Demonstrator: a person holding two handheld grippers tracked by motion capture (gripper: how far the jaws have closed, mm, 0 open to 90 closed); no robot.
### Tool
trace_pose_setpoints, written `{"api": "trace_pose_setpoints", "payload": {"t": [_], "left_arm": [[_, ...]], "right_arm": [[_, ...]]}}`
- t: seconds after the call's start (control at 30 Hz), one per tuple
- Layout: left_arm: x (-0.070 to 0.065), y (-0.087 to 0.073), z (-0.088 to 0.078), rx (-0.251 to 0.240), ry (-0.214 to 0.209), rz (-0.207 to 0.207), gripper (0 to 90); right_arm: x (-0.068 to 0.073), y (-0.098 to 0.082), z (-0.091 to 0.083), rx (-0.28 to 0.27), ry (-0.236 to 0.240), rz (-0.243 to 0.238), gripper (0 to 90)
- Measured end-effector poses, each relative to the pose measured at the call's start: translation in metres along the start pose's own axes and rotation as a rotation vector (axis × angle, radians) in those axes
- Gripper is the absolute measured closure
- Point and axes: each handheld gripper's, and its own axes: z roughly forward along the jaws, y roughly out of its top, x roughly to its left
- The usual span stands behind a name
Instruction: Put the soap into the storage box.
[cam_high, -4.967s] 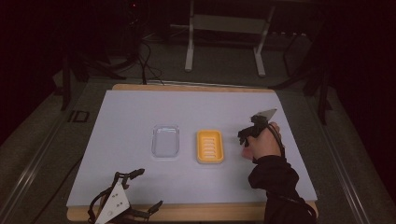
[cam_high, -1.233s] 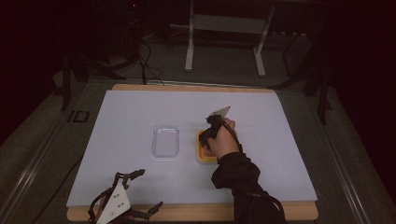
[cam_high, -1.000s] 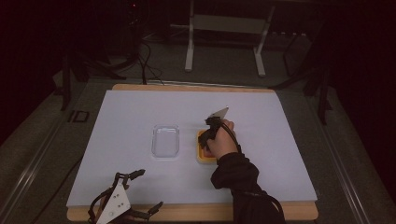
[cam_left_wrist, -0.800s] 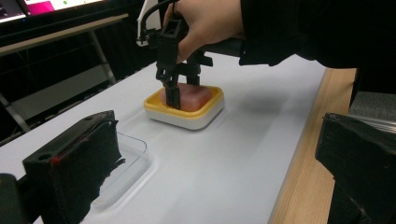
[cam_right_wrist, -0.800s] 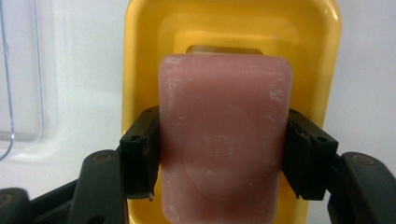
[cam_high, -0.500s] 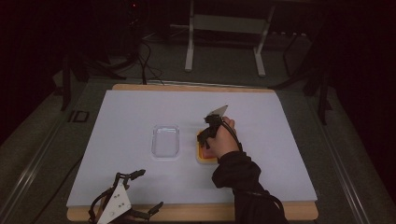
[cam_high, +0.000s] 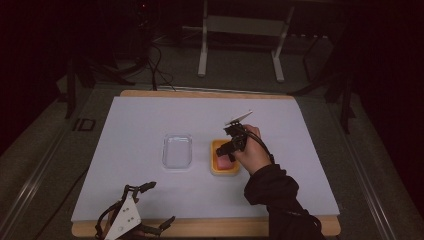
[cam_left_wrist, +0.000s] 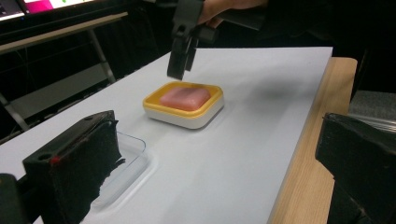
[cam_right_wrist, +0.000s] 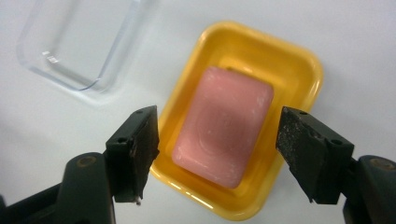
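High view: the right hand-held gripper (cam_high: 231, 148) hangs over the yellow dish (cam_high: 224, 164) on the counter (cam_high: 300, 150). A clear tray (cam_high: 177, 151) lies just left of the dish. The left hand-held gripper (cam_high: 150, 205) rests near the counter's front edge, jaws wide.

Left gripper view: a pink soap bar (cam_left_wrist: 185, 98) sits in the dish.

Right gripper view: the jaws stand wide, straddling the soap above the dish. No legible writing.

There's a pink bar of soap (cam_right_wrist: 223, 138) lying flat inside a yellow dish (cam_right_wrist: 289, 70) with a white base, pretty much mid-tabletop, slightly toward the right edge. Just beside it on the left is an empty clear plastic tray (cam_high: 177, 151), sitting flat too.
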Motion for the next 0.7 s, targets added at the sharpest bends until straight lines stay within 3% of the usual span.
{"api": "trace_pose_setpoints", "payload": {"t": [0.17, 0.27, 0.3, 0.33, 0.43, 0.57, 0.7], "left_arm": [[0.000, 0.000, 0.000, 0.000, 0.001, 0.000, 0.5], [0.000, 0.000, 0.000, 0.001, 0.000, 0.001, 0.5], [0.000, 0.000, 0.000, 0.002, -0.001, 0.001, 0.5], [0.000, 0.000, 0.000, 0.003, -0.001, 0.001, 0.4], [0.000, 0.000, 0.001, 0.002, 0.000, 0.001, 0.5], [0.000, 0.000, 0.001, 0.004, 0.000, 0.000, 0.5], [-0.001, 0.000, 0.001, 0.007, 0.000, 0.003, 0.5]], "right_arm": [[-0.004, -0.015, -0.017, -0.114, 0.097, -0.149, 29.1], [-0.006, -0.021, -0.022, -0.146, 0.128, -0.187, 29.3], [-0.008, -0.024, -0.024, -0.186, 0.131, -0.226, 29.3], [-0.010, -0.030, -0.030, -0.213, 0.148, -0.233, 29.2], [-0.013, -0.038, -0.036, -0.248, 0.161, -0.252, 29.0], [-0.017, -0.049, -0.045, -0.315, 0.144, -0.355, 28.9], [-0.022, -0.058, -0.050, -0.306, 0.134, -0.356, 28.9]]}}
